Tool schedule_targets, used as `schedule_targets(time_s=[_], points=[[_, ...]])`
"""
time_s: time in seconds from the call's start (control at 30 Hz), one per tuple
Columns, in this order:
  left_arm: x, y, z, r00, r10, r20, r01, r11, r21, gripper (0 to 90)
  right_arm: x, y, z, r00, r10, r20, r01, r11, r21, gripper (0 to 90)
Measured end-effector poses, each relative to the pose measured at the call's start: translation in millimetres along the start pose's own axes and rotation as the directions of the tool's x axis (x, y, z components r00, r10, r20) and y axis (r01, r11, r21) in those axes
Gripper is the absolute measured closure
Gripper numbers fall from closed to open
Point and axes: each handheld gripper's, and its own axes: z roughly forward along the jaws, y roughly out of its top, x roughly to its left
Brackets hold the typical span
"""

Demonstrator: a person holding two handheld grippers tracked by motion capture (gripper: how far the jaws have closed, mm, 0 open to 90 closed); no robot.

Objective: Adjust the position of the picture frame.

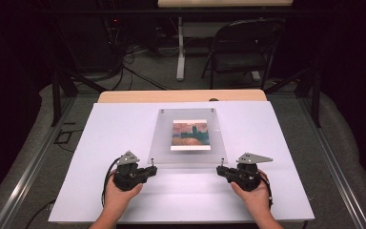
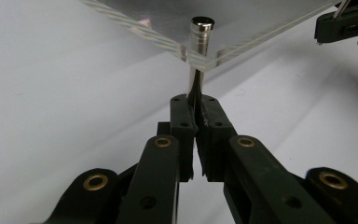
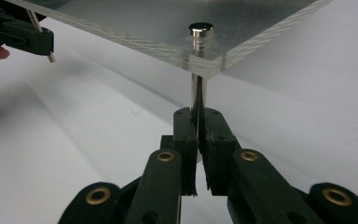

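Left gripper (image 1: 148,170), hand-held, clamped tight on a thin metal pin (image 2: 196,86) under the near left corner of a clear acrylic frame (image 1: 162,143); right gripper (image 1: 222,171) likewise closed on the matching pin (image 3: 197,95) under the near right corner. From the high view: frame lying mid-table on a white board (image 1: 124,200), near edge held up between the two grippers, a small painted picture (image 1: 190,134) in reds and blues sandwiched at its centre. Long axis of the frame running away from the person, toward the far edge of the board; the picture upright as read from the person's side. From the left gripper view, not readable from above: two stacked clear sheets seen edge-on, a silver cap (image 2: 202,24) topping the pin above the plate, black pads pressed flat on the shaft below, the other gripper (image 2: 345,25) at upper right. From the right gripper view: the same layered edge, a flatter cap (image 3: 201,29), the opposite gripper (image 3: 23,37) at upper left with a fingertip beside it. Count: two grippers, two hands, one frame, one picture, one gripped pin per gripper view. Farther out: wooden table edge (image 1: 124,97) beyond the board, a dark folding chair (image 1: 243,47) on the floor behind.
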Motion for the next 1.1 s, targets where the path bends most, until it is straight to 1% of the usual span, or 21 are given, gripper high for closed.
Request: schedule_targets(time_s=[0.17, 0.2, 0.3, 0.4, 0.53, 0.67, 0.73, 0.83, 0.97, 1.07, 1.1], points=[[1.2, 0.4, -0.1, 1.0000, 0.001, 0.004, -0.001, 1.0000, -0.002, 85.7, -0.6, 1.0, -0.2, 1.0000, -0.005, 0.006, 0.005, 1.0000, -0.005, 85.6], [1.5, 0.3, 0.2, 0.9999, -0.007, 0.008, 0.007, 1.0000, -0.006, 85.7, -0.1, 1.3, 0.0, 1.0000, -0.005, 0.006, 0.005, 1.0000, -0.007, 85.6], [0.7, 0.5, 0.7, 1.0000, -0.005, 0.003, 0.005, 0.9999, -0.010, 85.6, -0.5, 2.1, -0.8, 0.9998, -0.013, 0.014, 0.014, 0.9999, -0.007, 85.6], [0.1, 0.4, 2.5, 1.0000, -0.005, 0.006, 0.005, 0.9999, -0.011, 85.6, -1.3, 2.2, -0.8, 0.9998, -0.008, 0.018, 0.008, 0.9999, -0.011, 85.6], [0.8, 0.5, 6.2, 0.9999, -0.009, -0.008, 0.009, 0.9999, -0.007, 85.6, -3.8, 2.5, 1.9, 0.9995, -0.004, 0.031, 0.004, 1.0000, -0.003, 85.5], [4.3, 1.3, 9.1, 0.9997, -0.013, -0.022, 0.013, 0.9999, -0.002, 85.6, -4.8, 3.3, 7.1, 0.9988, -0.011, 0.048, 0.012, 0.9999, -0.004, 85.6], [6.9, 2.6, 11.1, 0.9994, -0.017, -0.030, 0.016, 0.9998, -0.009, 85.6, -5.5, 4.8, 10.2, 0.9984, -0.013, 0.056, 0.013, 0.9999, -0.001, 85.6], [9.5, 4.9, 12.9, 0.9988, -0.026, -0.041, 0.025, 0.9995, -0.020, 85.6, -8.5, 8.1, 15.1, 0.9984, -0.001, 0.057, 0.001, 0.9999, -0.012, 85.5], [12.6, 6.6, 12.3, 0.9981, -0.036, -0.049, 0.035, 0.9991, -0.025, 85.6, -8.5, 10.0, 17.1, 0.9986, 0.001, 0.053, 0.000, 1.0000, -0.009, 85.5], [17.3, 8.7, 11.4, 0.9971, -0.052, -0.055, 0.050, 0.9981, -0.037, 85.5, -8.0, 13.7, 20.3, 0.9988, -0.011, 0.047, 0.012, 0.9999, -0.006, 85.6], [19.1, 10.1, 11.5, 0.9970, -0.050, -0.059, 0.048, 0.9982, -0.037, 85.5, -8.2, 15.4, 21.4, 0.9988, -0.017, 0.046, 0.017, 0.9998, -0.006, 85.7]])
